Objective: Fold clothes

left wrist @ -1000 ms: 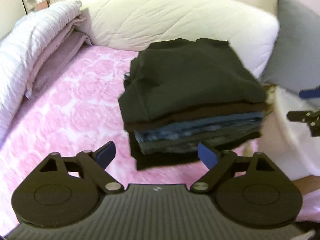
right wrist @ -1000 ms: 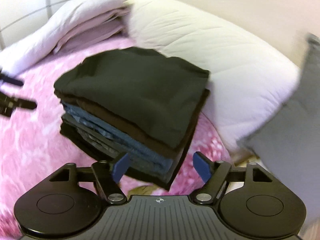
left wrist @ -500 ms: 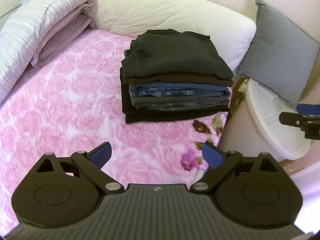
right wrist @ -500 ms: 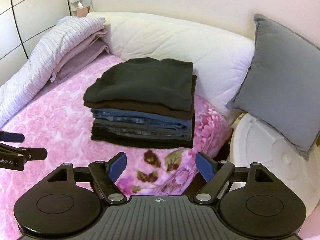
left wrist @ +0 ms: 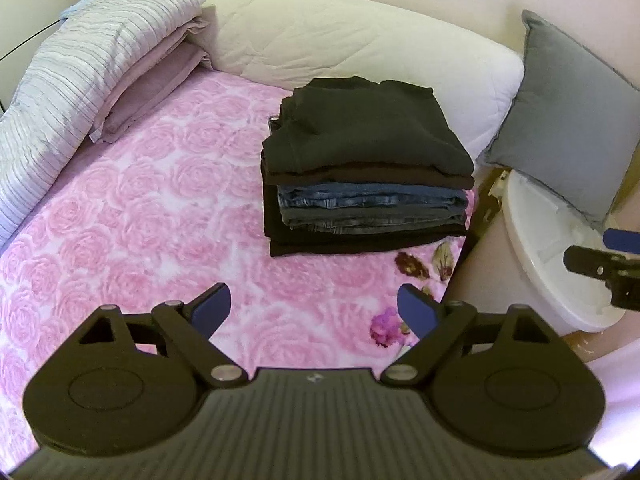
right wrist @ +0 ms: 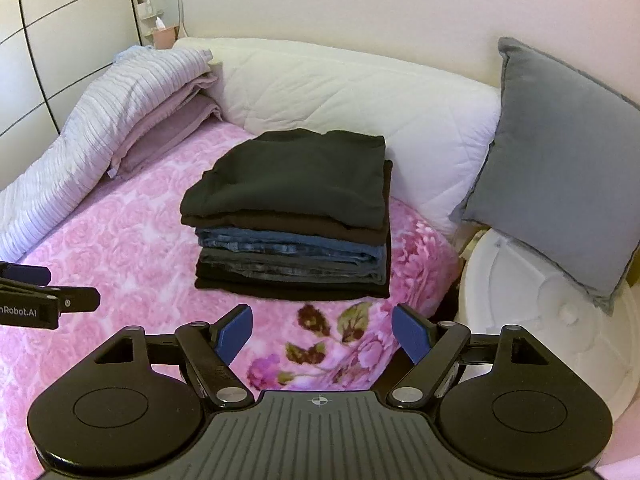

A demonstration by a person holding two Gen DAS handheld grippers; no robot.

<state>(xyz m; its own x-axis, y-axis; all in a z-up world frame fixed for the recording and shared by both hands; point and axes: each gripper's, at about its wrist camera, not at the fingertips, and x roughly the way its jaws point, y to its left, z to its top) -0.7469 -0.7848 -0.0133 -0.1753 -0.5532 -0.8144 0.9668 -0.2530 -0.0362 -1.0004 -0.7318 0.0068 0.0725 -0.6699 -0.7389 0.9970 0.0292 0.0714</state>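
Observation:
A neat stack of folded clothes point(left wrist: 364, 176) sits on the pink rose bedspread point(left wrist: 140, 216), with black tops above folded blue jeans and a black piece at the bottom. It also shows in the right wrist view point(right wrist: 292, 216). My left gripper point(left wrist: 314, 308) is open and empty, held back from the stack over the bedspread. My right gripper point(right wrist: 322, 330) is open and empty, in front of the stack near the bed's edge. Each gripper shows at the edge of the other's view.
A white quilted bolster point(left wrist: 360, 56) lies behind the stack. Folded lilac and white bedding point(left wrist: 80, 80) lies at the left. A grey cushion point(left wrist: 560, 112) leans at the right above a round white lid point(left wrist: 540, 256) beside the bed.
Both grippers have pulled back from the stack, which now looks smaller and farther away. The stack has stayed in place on the bed. Both grippers stay open.

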